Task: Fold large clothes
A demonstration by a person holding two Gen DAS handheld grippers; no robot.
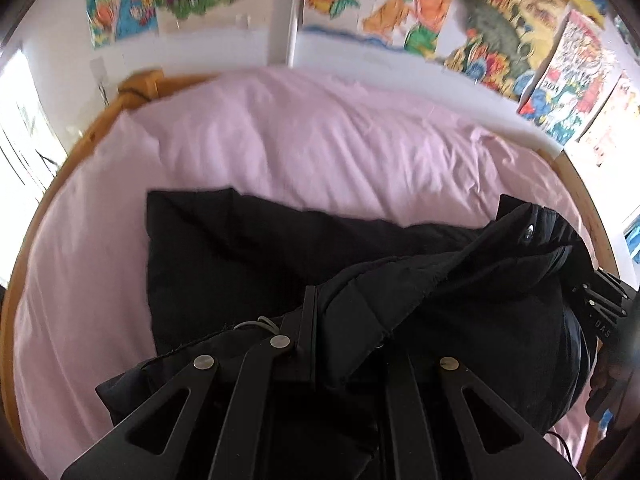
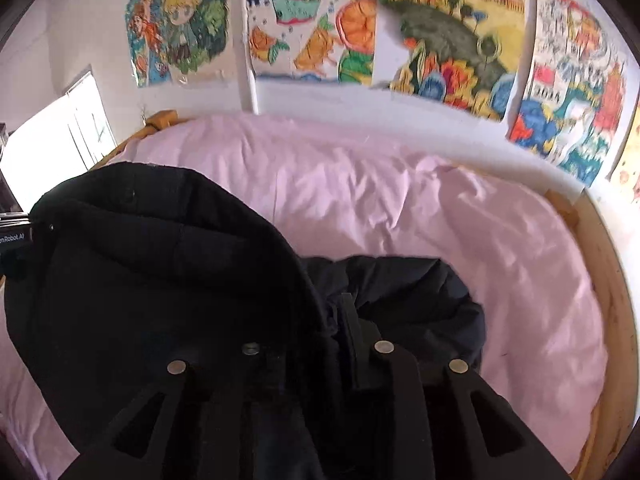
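We see a black jacket [image 1: 248, 248] lying on the pink sheet [image 1: 320, 140] of the bed. Our left gripper [image 1: 320, 320] is closed on a padded edge of it; the cloth comes out between the fingers and hangs to the right. Our right gripper [image 2: 340, 320] also pinches the jacket; only one finger [image 2: 354, 340] is visible, and a big fold covers the other side.

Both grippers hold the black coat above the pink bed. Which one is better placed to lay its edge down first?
Probably the left gripper: the black coat already lies flat on the pink bed ahead of it. The right gripper faces bunched fabric.
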